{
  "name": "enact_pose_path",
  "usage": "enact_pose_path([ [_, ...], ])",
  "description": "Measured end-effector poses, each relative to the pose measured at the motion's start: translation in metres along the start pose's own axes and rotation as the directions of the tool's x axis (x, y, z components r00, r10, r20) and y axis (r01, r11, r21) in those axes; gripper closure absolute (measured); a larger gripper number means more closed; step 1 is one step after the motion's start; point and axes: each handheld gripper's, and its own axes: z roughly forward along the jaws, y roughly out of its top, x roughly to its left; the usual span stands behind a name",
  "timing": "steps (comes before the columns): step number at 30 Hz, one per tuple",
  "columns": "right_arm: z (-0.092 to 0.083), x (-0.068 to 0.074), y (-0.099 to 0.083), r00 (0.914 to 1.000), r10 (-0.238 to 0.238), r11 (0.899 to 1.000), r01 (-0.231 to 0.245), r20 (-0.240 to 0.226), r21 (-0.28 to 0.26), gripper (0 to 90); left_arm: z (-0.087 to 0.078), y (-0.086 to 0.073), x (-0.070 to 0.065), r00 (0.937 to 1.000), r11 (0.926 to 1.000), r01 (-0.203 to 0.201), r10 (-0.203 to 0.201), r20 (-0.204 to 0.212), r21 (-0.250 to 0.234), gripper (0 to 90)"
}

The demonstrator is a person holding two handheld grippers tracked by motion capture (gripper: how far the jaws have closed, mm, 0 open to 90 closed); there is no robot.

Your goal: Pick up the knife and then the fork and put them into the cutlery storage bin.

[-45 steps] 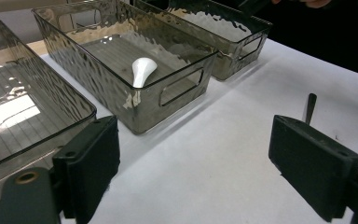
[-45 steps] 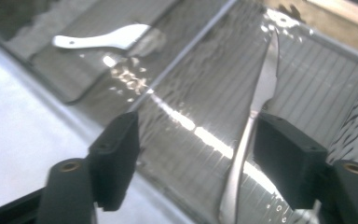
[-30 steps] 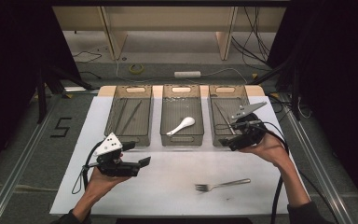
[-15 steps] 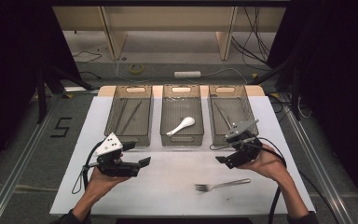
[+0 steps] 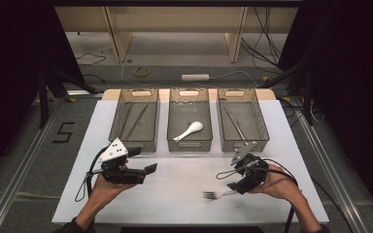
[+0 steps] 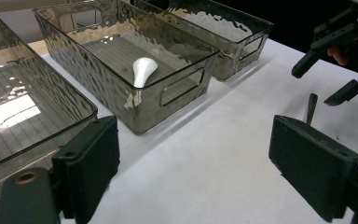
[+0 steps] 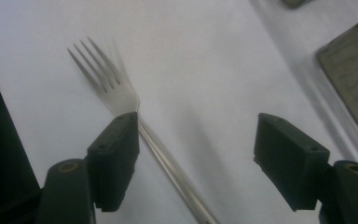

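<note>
A metal fork [image 5: 213, 195] lies on the white table mat near the front right, tines pointing left. My right gripper [image 5: 229, 180] is open low over its handle. In the right gripper view the fork [image 7: 116, 91] runs between the jaws of that gripper [image 7: 198, 140], close against the left one. At the front left my left gripper [image 5: 143, 160] is open and empty, held above the mat. The left gripper view looks between its open jaws [image 6: 200, 154] at the fork handle [image 6: 311, 107] and the right gripper [image 6: 335, 70] beyond.
Three smoky clear bins stand in a row at the back of the mat. The middle bin [image 5: 189, 145] holds a white spoon [image 5: 189, 130]. The left bin [image 5: 132, 143] and right bin [image 5: 245, 141] hold thin dark utensils. Bare mat [image 5: 184, 179] lies between my grippers.
My right gripper has come away from the right bin, toward the front edge and down over the fork. The left gripper has stayed where it was.
</note>
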Motion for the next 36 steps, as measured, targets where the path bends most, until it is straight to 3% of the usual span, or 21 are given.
enact_pose_path([
  [13, 0.020, 0.007, -0.006, 0.9988, -0.043, 0.994, 0.045, -0.023, 0.100, 46.0, 0.000, 0.000, 0.000, 1.0000, 1.0000, -0.003, 0.003, 0.002, 0.001, 15.8],
  [14, 0.020, 0.008, -0.006, 0.9995, -0.022, 0.993, 0.024, -0.023, 0.115, 47.4, 0.000, 0.000, 0.000, 1.0000, 1.0000, -0.005, 0.005, 0.002, 0.003, 15.9],
  [15, 0.022, 0.007, -0.007, 0.9985, -0.050, 0.993, 0.052, -0.020, 0.109, 48.9, 0.000, 0.000, 0.000, 1.0000, 1.0000, -0.003, 0.003, 0.002, 0.002, 15.9],
  [21, 0.027, 0.010, -0.008, 0.9981, -0.040, 0.987, 0.047, -0.047, 0.152, 56.0, 0.000, 0.000, 0.000, 1.0000, 1.0000, -0.003, 0.003, 0.002, 0.001, 15.8],
  [26, 0.031, 0.011, -0.008, 0.9961, -0.073, 0.984, 0.080, -0.049, 0.162, 61.4, 0.000, 0.000, 0.000, 1.0000, 1.0000, -0.008, 0.008, 0.003, 0.005, 15.9],
  [36, 0.035, 0.012, -0.005, 0.9951, -0.081, 0.976, 0.090, -0.056, 0.200, 68.4, 0.000, 0.000, -0.001, 1.0000, 0.9999, -0.008, 0.008, 0.005, 0.006, 15.8],
])
